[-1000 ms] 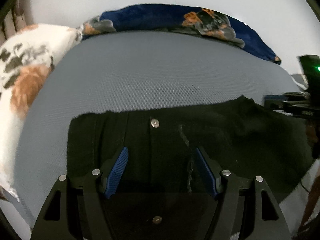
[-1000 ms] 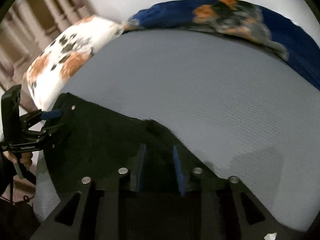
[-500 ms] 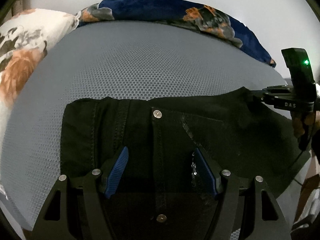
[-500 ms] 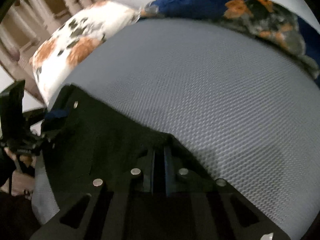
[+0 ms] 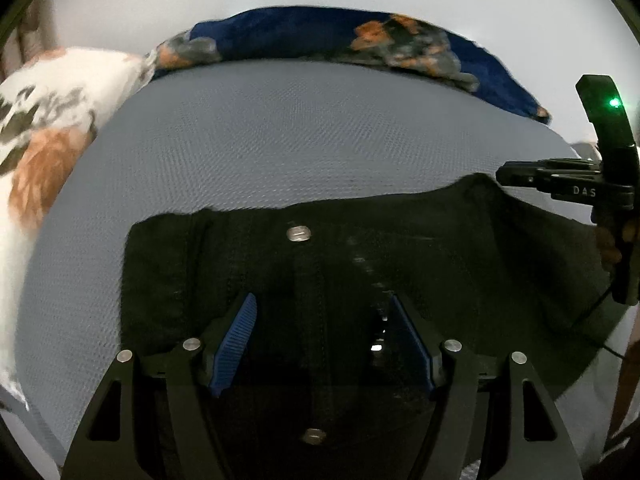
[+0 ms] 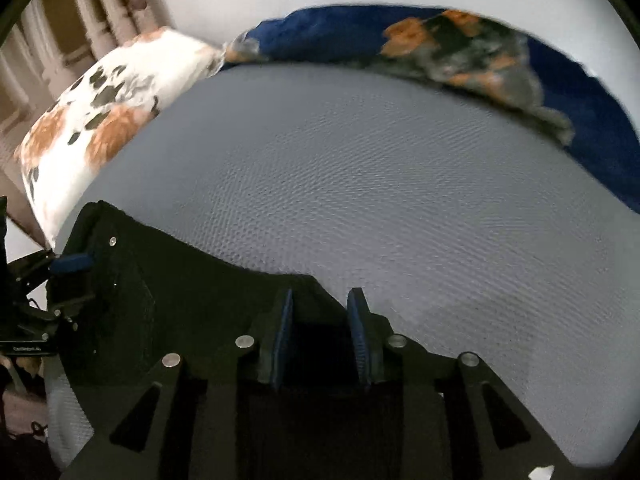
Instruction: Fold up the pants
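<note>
Your left claw [image 5: 322, 340] stands released over the pants [image 5: 440, 248]; your right claw [image 6: 320, 336], jaws just reopening, straddles their edge.

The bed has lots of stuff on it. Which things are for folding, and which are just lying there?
For the folding:
black pants
left gripper, open
right gripper, its fingers just opened again at the pants' edge

Just lying there:
white flowery pillow
blue flowery pillow
grey mattress

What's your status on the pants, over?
Left gripper open over the waistband. Right gripper has just been opening, jaws apart at the black pants' far corner, fabric between, not pinched. Pants flat on grey mattress. Nothing in the way.
</note>
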